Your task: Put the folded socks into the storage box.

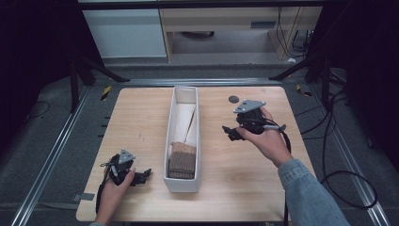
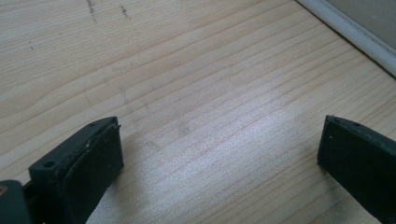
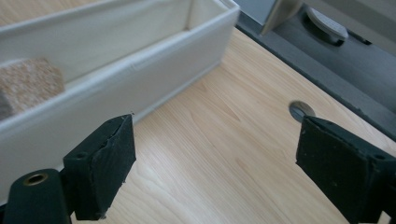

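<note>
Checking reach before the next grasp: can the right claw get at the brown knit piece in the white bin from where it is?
Probably yes. The right claw is open and empty beside the white bin, whose top is open; the brown knit piece lies uncovered at its near end.

Dim dark surroundings, evenly lit table (image 1: 244, 188), soft glare, slightly blurry

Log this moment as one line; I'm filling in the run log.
left gripper: open, empty | right gripper: open, empty | brown cloth: in white box

Brown block (image 3: 25, 86) cut off at left
</note>
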The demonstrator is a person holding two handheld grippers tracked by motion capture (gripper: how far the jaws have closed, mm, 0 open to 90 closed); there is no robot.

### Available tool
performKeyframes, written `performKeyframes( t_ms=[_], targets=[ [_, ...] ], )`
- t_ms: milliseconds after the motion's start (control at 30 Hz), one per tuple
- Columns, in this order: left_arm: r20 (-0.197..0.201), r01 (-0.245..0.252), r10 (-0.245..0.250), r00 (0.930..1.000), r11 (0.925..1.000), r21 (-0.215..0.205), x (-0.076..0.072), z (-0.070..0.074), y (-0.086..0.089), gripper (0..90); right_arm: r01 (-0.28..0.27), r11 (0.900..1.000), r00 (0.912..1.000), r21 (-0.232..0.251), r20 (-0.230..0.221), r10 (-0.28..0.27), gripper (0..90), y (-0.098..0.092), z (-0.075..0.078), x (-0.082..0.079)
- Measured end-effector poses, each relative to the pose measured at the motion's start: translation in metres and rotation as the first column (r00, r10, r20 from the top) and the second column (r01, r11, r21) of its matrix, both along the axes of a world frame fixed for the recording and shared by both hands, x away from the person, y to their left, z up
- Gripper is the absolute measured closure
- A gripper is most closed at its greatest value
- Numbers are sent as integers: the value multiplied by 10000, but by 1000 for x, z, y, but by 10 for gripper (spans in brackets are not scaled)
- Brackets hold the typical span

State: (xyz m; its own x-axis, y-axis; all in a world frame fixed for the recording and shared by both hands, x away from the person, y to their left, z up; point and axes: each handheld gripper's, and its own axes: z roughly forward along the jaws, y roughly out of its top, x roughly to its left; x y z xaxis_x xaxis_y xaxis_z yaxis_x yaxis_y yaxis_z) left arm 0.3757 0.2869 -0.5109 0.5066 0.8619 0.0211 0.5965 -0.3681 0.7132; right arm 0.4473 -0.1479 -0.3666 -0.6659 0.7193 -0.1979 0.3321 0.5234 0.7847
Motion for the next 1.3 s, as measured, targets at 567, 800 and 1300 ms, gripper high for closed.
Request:
performKeyframes(
  t_ms=[567,800,1300],
  targets=[
    [-25,11,-11,10000,10000,25,0,0,0,0,1465,9892,9881,86,-489,-1459,138,-65,-70,-31],
    [1,23,-23,10000,10000,-7,3,0,1,0,1803,9828,9790,388,-1039,-1755,136,-74,-95,-38],
    [-13,-95,95,10000,10000,-14,25,0,6,0,4556,8872,8803,730,-1850,-4369,85,-123,-141,-31]
  ],
)
